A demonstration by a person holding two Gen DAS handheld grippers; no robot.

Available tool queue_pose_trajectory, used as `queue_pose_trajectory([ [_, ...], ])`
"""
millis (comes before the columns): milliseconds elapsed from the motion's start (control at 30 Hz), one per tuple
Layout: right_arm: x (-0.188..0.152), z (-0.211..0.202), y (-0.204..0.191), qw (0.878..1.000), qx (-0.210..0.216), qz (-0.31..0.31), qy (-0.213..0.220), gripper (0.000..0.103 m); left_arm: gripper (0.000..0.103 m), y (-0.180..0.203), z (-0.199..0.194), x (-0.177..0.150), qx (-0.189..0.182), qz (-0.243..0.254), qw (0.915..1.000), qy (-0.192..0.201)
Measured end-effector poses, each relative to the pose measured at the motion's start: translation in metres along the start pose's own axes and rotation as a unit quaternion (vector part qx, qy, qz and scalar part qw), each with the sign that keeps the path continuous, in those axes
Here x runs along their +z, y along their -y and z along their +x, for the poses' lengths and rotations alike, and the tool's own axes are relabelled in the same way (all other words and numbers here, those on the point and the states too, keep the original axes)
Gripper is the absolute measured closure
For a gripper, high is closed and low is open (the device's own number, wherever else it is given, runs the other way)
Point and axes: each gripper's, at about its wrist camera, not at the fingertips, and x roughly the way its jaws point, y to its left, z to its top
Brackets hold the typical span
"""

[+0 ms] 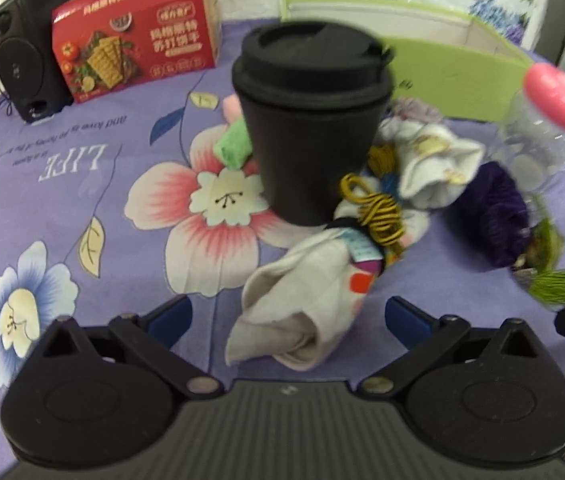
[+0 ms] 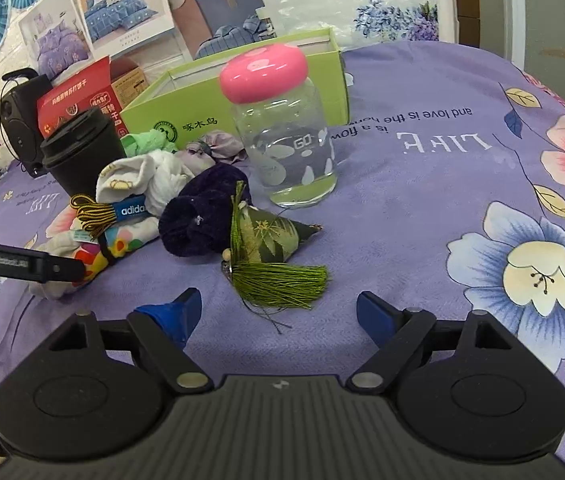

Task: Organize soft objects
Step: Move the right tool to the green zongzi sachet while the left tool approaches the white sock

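Both tongs, left (image 1: 286,316) right (image 2: 278,312), agape, empty.

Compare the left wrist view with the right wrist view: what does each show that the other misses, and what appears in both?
Only the left wrist view shows the left gripper, open over a rolled white sock. Only the right wrist view shows the right gripper, open near the green tassel, plus wall posters. Both show the black cup, pink-lidded jar, green box, red carton, speaker and purple scrunchie.
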Motion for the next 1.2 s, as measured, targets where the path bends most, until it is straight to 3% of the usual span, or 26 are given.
queue_pose_trajectory([
  [133, 0.007, 0.024, -0.017, 0.999, -0.008, -0.043, -0.009, 0.031, 0.001, -0.006, 0.006, -0.002, -0.003, -0.02, 0.9997, -0.011],
  [233, 0.016, 0.045, -0.021, 0.996, -0.042, -0.073, -0.01, 0.031, 0.001, -0.009, 0.003, -0.001, 0.0, -0.022, 0.9997, -0.008],
  [400, 0.035, 0.064, -0.006, 0.994, -0.068, -0.079, -0.016, 0.031, 0.001, -0.012, 0.002, 0.002, 0.003, -0.033, 0.9994, -0.007],
  [533, 0.038, 0.053, 0.027, 0.993, -0.109, -0.051, -0.008, 0.031, 0.001, -0.012, 0.002, 0.002, 0.003, -0.033, 0.9994, -0.007],
  [700, 0.026, 0.013, 0.104, 0.983, -0.175, 0.058, 0.014, 0.03, 0.001, -0.013, 0.001, 0.0, 0.001, -0.029, 0.9996, -0.008],
  [833, 0.011, -0.025, 0.114, 0.985, -0.121, 0.109, 0.057, 0.03, 0.001, -0.01, -0.003, -0.002, -0.012, -0.013, 0.9998, -0.003],
  [933, 0.002, -0.02, 0.095, 0.987, -0.075, 0.12, 0.08, 0.03, 0.001, -0.002, -0.002, 0.002, -0.012, 0.0, 0.9999, 0.002],
  [1033, 0.0, -0.004, 0.076, 0.99, -0.074, 0.1, 0.063, 0.029, 0.001, 0.004, 0.009, 0.007, 0.0, 0.011, 0.9999, -0.003],
  [1200, 0.004, -0.007, 0.072, 0.991, -0.064, 0.098, 0.064, 0.029, 0.0, 0.0, 0.033, 0.011, 0.012, -0.014, 0.9996, -0.022],
])
